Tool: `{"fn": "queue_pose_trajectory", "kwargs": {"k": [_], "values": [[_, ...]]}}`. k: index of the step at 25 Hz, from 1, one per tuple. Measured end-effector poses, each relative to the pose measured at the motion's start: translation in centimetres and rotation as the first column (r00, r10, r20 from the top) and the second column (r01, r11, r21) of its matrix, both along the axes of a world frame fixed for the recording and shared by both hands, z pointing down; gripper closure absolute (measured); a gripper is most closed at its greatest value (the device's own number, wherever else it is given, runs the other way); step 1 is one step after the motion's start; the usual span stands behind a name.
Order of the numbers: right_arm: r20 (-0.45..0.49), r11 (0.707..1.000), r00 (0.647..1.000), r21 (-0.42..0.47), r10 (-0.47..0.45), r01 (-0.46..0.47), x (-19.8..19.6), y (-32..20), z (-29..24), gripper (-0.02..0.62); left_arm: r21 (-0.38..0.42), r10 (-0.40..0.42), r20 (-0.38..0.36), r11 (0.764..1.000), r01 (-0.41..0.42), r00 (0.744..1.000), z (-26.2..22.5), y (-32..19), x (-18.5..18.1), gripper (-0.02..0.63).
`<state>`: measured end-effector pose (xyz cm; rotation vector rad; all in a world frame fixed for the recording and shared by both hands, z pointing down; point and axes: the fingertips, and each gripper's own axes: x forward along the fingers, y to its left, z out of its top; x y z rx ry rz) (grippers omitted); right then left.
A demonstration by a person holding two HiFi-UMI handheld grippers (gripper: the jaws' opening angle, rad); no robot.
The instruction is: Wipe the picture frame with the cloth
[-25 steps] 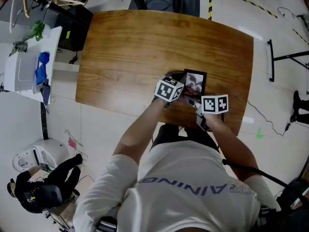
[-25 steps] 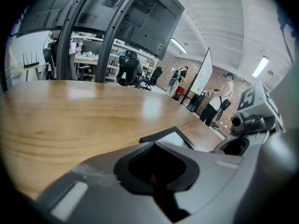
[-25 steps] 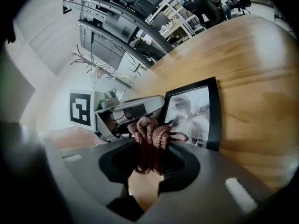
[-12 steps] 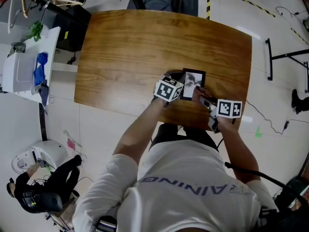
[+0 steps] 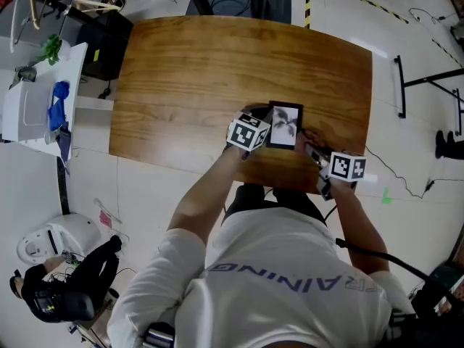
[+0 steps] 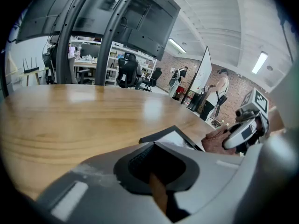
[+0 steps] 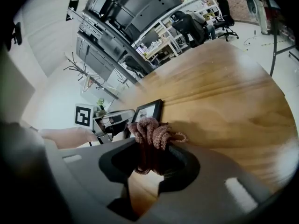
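A black picture frame (image 5: 283, 125) with a grey photo lies flat near the front edge of the wooden table (image 5: 196, 71). My left gripper (image 5: 265, 131) is shut on the frame's left edge; in the left gripper view the frame (image 6: 174, 135) runs into the jaws. My right gripper (image 5: 313, 151) is just right of the frame, shut on a bunched reddish-brown cloth (image 7: 153, 133). The cloth (image 6: 217, 139) rests on the wood beside the frame (image 7: 146, 112), off the glass. The left gripper (image 7: 110, 120) shows behind the frame in the right gripper view.
The table's front edge runs just below both grippers. On the floor to the left stands a white cabinet (image 5: 32, 104) with a blue item on it. A black stand (image 5: 428, 85) and cables lie to the right. A person (image 5: 65, 285) crouches at the lower left.
My right gripper has slid right with the cloth, off the frame's face and onto the wood beside it. The photo is now uncovered. The left gripper has kept its hold.
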<state>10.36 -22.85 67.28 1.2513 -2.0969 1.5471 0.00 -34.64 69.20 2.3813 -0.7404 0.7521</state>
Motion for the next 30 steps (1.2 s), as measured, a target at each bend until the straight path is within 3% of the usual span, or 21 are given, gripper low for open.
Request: {"fn": "queue_pose_trajectory", "kwargs": {"k": [5, 9, 14, 18, 21, 26, 30], "values": [[-0.072, 0.973, 0.997, 0.232, 0.001, 0.016, 0.6, -1.8, -5.1, 0.474, 0.059, -0.045, -0.004, 0.997, 0.046, 0.999, -2.2, 0.9, -1.2, 0.601], [-0.128, 0.912, 0.991, 0.409, 0.030, 0.025, 1.9, -4.0, -10.1, 0.476, 0.121, -0.097, -0.084, 0.987, 0.107, 0.992, -7.9, 1.4, -1.6, 0.601], [-0.135, 0.832, 0.988, 0.555, 0.080, 0.009, 2.3, -5.5, -15.8, 0.476, 0.228, -0.150, -0.145, 0.957, 0.180, 0.978, -15.6, 1.5, -3.0, 0.600], [-0.117, 0.779, 0.987, 0.627, 0.108, -0.011, 2.7, -6.6, -19.4, 0.477, 0.335, -0.142, -0.207, 0.919, 0.207, 0.968, -20.9, 1.3, -4.0, 0.600], [-0.125, 0.761, 0.987, 0.649, 0.101, 0.005, 3.0, -7.1, -21.0, 0.477, 0.384, -0.149, -0.240, 0.893, 0.234, 0.959, -23.5, 1.4, -5.0, 0.600], [-0.150, 0.740, 0.981, 0.672, 0.120, 0.012, 3.7, -6.4, -22.4, 0.480, 0.393, -0.172, -0.280, 0.877, 0.276, 0.944, -25.8, 2.4, -6.2, 0.600], [-0.156, 0.729, 0.980, 0.685, 0.125, 0.016, 4.0, -6.1, -23.3, 0.480, 0.417, -0.136, -0.292, 0.873, 0.254, 0.947, -26.4, 2.7, -5.6, 0.600]]}}
